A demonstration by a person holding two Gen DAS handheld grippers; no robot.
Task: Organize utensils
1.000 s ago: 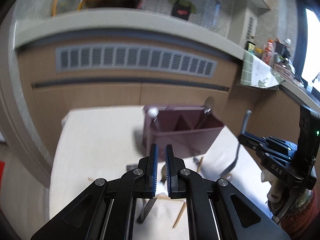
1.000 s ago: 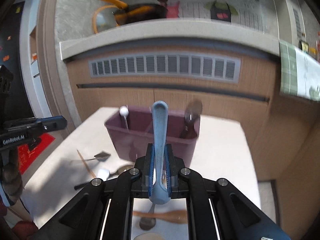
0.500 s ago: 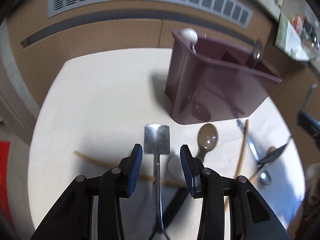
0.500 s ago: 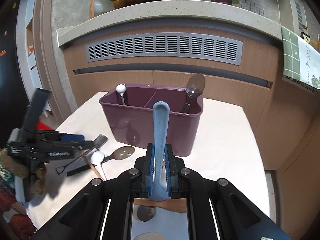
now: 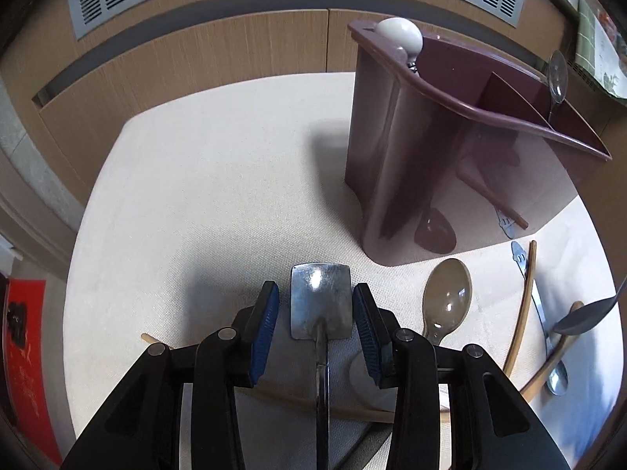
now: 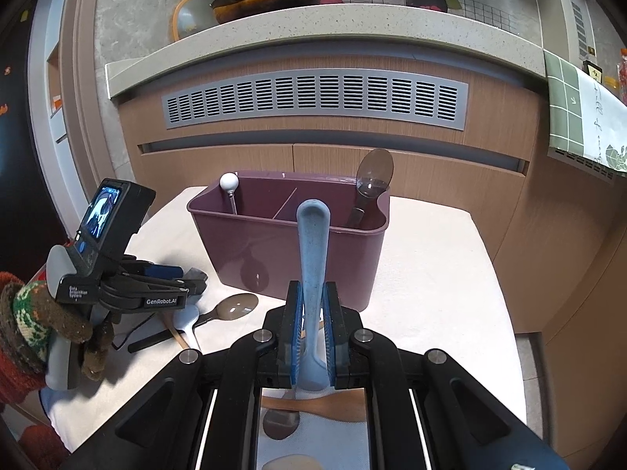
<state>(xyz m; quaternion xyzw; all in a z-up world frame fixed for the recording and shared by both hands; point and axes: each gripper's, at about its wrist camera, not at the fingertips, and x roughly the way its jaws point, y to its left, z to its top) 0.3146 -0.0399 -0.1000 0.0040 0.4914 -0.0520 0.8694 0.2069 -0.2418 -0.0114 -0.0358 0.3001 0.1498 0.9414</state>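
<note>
My left gripper (image 5: 318, 309) is open, low over the table, its fingers on either side of a small metal spatula (image 5: 320, 305) that lies flat. The left gripper also shows in the right wrist view (image 6: 192, 278). My right gripper (image 6: 312, 325) is shut on a blue utensil handle (image 6: 312, 258) that points up, in front of the purple utensil caddy (image 6: 290, 258). The caddy (image 5: 443, 156) holds a white ball-tipped utensil (image 6: 229, 183) at its left end and a clear brown spoon (image 6: 374, 174) at its right end.
A brown translucent spoon (image 5: 446, 297), wooden chopsticks (image 5: 523, 305), a metal utensil (image 5: 539, 313) and a dark spoon (image 5: 588, 319) lie on the cream table (image 5: 203, 196). A wooden utensil (image 6: 313, 407) and a spoon (image 6: 280, 425) lie under my right gripper. A wooden cabinet front (image 6: 313, 149) stands behind.
My left gripper has dropped to the table and opened, and now straddles the metal spatula. My right gripper keeps hold of the blue utensil and has barely moved.
</note>
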